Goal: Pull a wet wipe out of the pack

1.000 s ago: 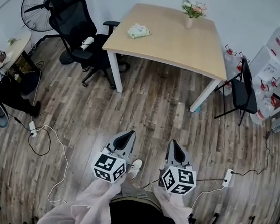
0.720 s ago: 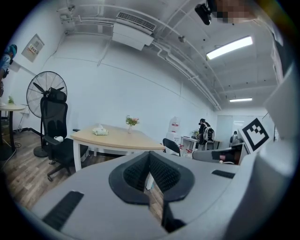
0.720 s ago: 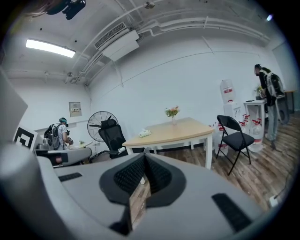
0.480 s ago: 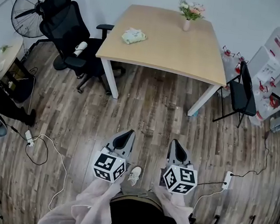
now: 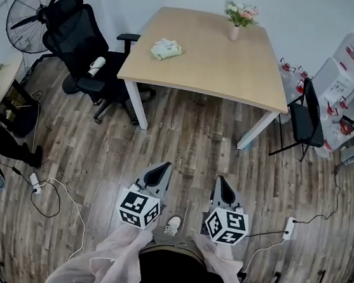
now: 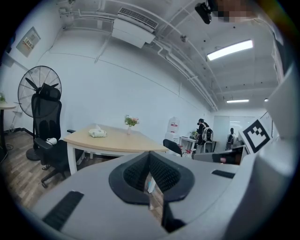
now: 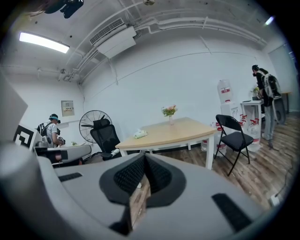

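Observation:
The wet wipe pack (image 5: pixel 166 49), pale green with a white wipe poking out of its top, lies on the left part of the light wooden table (image 5: pixel 236 74) far ahead. It also shows small in the left gripper view (image 6: pixel 97 133) and the right gripper view (image 7: pixel 139 135). My left gripper (image 5: pixel 158 175) and right gripper (image 5: pixel 223 186) are held side by side over the wood floor, well short of the table. Both point toward it. Each is shut with nothing between its jaws, as seen in the left (image 6: pixel 150 155) and right (image 7: pixel 144 157) gripper views.
A vase of flowers (image 5: pixel 237 18) stands at the table's far edge. A black office chair (image 5: pixel 80 39) and a fan (image 5: pixel 35 3) are left of the table, a folding chair (image 5: pixel 308 115) and a white shelf unit (image 5: pixel 352 95) right. Cables and a power strip (image 5: pixel 288 226) lie on the floor.
The table and the wipe pack have come nearer in the head view as the person walks forward. Both grippers keep their pose and stay shut.

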A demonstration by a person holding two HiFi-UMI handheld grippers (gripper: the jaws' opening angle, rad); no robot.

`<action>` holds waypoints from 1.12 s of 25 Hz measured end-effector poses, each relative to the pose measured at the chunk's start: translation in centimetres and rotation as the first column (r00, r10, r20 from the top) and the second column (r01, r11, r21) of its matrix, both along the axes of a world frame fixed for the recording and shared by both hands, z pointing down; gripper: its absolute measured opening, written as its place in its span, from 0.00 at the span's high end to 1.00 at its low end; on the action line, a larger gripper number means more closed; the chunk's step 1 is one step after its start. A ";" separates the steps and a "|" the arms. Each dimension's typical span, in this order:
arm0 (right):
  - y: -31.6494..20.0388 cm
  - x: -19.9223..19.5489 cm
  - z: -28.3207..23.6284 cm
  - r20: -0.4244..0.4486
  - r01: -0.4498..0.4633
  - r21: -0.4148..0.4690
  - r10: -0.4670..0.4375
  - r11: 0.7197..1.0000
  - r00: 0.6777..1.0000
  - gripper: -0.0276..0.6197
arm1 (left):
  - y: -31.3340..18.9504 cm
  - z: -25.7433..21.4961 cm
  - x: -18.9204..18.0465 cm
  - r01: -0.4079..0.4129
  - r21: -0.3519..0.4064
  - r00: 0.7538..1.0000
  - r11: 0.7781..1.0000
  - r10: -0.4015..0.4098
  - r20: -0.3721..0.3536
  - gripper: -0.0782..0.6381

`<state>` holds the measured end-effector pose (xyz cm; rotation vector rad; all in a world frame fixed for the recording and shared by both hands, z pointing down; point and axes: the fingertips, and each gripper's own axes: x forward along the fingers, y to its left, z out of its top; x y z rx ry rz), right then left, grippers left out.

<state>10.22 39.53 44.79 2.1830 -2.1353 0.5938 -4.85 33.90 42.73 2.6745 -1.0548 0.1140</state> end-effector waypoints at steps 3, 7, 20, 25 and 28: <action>-0.6 -0.2 0.2 0.000 -0.002 -0.004 0.002 1.000 1.000 0.94 | -0.7 0.2 -0.1 -0.004 -0.003 1.000 1.000 0.004 -0.004 0.88; -1.1 -0.3 0.3 0.002 -0.009 -0.011 0.009 1.000 1.000 0.94 | -1.0 0.5 -0.1 -0.017 -0.013 1.000 1.000 0.017 0.001 0.88; -3.1 -0.2 1.2 0.010 -0.011 -0.046 0.012 0.999 1.000 0.94 | -3.3 0.9 -0.5 0.002 -0.020 1.000 1.000 -0.002 0.010 0.88; -4.8 0.6 1.6 0.006 -0.011 -0.059 0.012 0.998 1.000 0.94 | -5.0 1.2 0.0 0.014 -0.028 1.000 1.000 -0.014 0.005 0.88; -6.2 1.5 1.8 0.008 -0.018 -0.059 0.019 0.998 1.000 0.94 | -6.2 1.4 0.5 0.016 -0.032 1.000 0.999 -0.016 0.007 0.88</action>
